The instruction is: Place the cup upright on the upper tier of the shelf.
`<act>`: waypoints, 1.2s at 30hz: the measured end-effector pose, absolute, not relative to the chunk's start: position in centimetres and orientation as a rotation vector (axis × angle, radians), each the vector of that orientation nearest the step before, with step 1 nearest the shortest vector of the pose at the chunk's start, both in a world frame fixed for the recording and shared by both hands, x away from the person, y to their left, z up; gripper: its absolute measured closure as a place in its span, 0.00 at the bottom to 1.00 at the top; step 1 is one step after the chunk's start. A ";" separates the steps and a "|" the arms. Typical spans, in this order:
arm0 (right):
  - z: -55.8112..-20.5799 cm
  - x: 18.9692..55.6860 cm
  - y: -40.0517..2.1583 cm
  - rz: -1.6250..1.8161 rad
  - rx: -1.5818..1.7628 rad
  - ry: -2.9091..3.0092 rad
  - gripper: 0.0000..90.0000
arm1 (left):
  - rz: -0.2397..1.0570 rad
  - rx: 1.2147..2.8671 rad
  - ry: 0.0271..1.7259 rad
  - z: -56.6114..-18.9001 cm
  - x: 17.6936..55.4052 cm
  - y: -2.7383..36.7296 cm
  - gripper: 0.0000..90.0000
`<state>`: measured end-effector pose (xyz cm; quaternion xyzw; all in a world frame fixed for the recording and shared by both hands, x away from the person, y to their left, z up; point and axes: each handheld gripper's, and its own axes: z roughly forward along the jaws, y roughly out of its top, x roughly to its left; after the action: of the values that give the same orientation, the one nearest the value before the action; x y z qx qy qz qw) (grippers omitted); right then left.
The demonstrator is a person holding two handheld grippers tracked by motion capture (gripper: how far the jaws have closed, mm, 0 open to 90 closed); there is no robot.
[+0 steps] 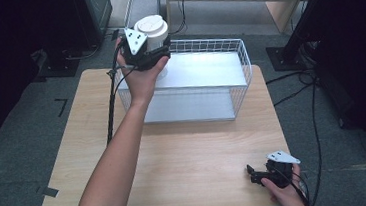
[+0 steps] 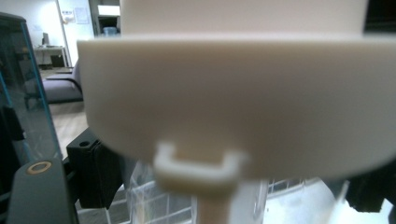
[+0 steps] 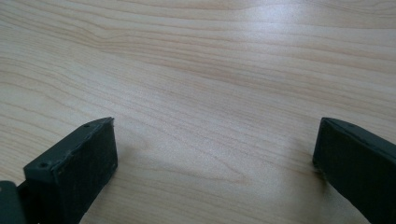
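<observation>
The left gripper [image 1: 153,48] clamps a white lidded plastic cup [image 1: 152,31] upright, lid up, over the near-left corner of a white wire basket [image 1: 244,57]. Far right, the right gripper [image 1: 255,174] rests wide apart and empty on the light wooden table [image 1: 195,152].

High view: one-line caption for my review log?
Left gripper holds a white lidded cup above the white wire basket; right gripper rests open.
</observation>
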<state>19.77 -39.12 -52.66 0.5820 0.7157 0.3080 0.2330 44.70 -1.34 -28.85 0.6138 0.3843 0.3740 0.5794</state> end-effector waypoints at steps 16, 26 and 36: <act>-52.7 19.8 -39.1 0.848 1.594 1.973 0.00 | 0.869 1.478 0.936 -29.0 41.7 0.0 0.00; -52.6 19.8 -39.1 0.847 1.595 1.975 0.00 | 0.880 1.482 0.899 -30.2 38.9 1.5 0.00; -52.6 19.8 -39.1 0.847 1.594 1.975 0.00 | 0.872 1.474 0.875 -31.3 36.2 2.8 0.00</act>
<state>19.76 -39.07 -52.64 0.5798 0.7181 0.3080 0.2309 36.19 2.82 -31.26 0.6286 0.3731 0.3717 0.5723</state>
